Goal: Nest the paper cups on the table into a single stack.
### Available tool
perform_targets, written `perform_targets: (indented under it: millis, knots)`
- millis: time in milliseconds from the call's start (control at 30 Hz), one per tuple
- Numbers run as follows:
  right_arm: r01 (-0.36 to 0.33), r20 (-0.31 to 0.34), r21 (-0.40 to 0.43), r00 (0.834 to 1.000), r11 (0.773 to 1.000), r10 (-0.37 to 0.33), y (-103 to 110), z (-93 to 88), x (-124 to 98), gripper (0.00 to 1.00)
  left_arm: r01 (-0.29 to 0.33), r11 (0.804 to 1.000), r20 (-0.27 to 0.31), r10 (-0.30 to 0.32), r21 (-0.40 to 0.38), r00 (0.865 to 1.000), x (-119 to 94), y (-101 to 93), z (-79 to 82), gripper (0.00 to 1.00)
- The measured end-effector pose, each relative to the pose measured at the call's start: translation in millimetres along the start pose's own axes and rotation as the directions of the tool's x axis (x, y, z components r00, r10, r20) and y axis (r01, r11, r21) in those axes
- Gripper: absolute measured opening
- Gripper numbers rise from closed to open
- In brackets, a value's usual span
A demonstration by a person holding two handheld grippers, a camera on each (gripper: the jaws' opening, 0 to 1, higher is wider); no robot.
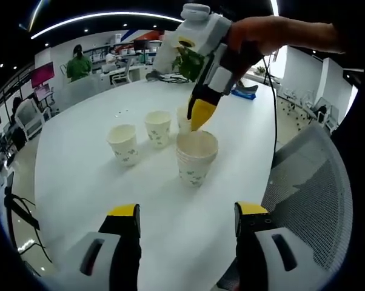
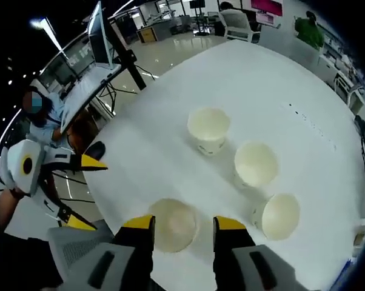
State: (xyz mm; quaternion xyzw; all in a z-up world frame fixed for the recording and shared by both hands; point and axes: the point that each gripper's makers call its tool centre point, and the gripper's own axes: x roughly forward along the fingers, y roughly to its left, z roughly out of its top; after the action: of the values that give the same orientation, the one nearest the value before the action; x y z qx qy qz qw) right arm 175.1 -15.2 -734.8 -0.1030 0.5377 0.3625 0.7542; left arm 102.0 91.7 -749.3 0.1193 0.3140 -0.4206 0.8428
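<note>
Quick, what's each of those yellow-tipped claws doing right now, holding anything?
Left gripper: open, holding nothing, back from the cups.
Right gripper: open, jaws either side of the stacked cups, not clamped.

On the tabletop (image 1: pixel 79 182), three single cups (image 1: pixel 123 144) stand in a row behind the stack (image 1: pixel 196 159).

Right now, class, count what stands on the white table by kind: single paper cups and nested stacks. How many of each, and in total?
Single paper cups: 3
Nested stack of cups: 1
Total: 4
</note>
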Motion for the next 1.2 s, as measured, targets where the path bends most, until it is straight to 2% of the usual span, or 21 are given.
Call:
perform_targets:
  millis: [33, 100, 333, 533, 667, 833, 1200]
  knots:
    - [0.001, -0.001, 0.001, 1.0, 1.0, -0.001, -2, 0.4, 0, 0.39, 0.0, 1.0, 0.0, 0.0, 0.0, 1.0, 0, -0.1, 0.1, 0.61]
    - [-0.003, 0.039, 0.0, 0.999, 1.0, 0.003, -3, 8.4, -2, 0.39, 0.0, 1.0, -0.001, 0.0, 0.0, 1.0, 1, 0.6, 0.1, 0.61]
    - [0.005, 0.121, 0.02, 0.993, 1.0, -0.007, -12, 28.5, -8, 0.4, 0.0, 1.0, -0.001, 0.0, -0.001, 1.0, 1, 0.9, 0.0, 0.62]
    - [0.024, 0.188, 0.04, 0.982, 0.999, -0.031, -20, 43.5, -8, 0.4, -0.002, 1.0, -0.001, 0.002, -0.005, 1.0, 1, 2.8, -0.4, 0.62]
    - [0.033, 0.23, 0.017, 0.972, 0.999, -0.036, -21, 54.8, -8, 0.43, -0.007, 1.0, -0.001, 0.007, -0.009, 1.0, 2, 5.3, -2.1, 0.61]
    - [0.046, 0.247, -0.004, 0.968, 0.999, -0.044, -22, 64.2, -7, 0.45, -0.008, 1.0, -0.001, 0.008, -0.011, 1.0, 1, 5.4, -2.3, 0.61]
    - [0.07, 0.262, 0.012, 0.962, 0.997, -0.071, -31, 77.3, 0, 0.47, -0.011, 1.0, -0.003, 0.011, -0.016, 1.0, 1, 4.5, -4.0, 0.62]
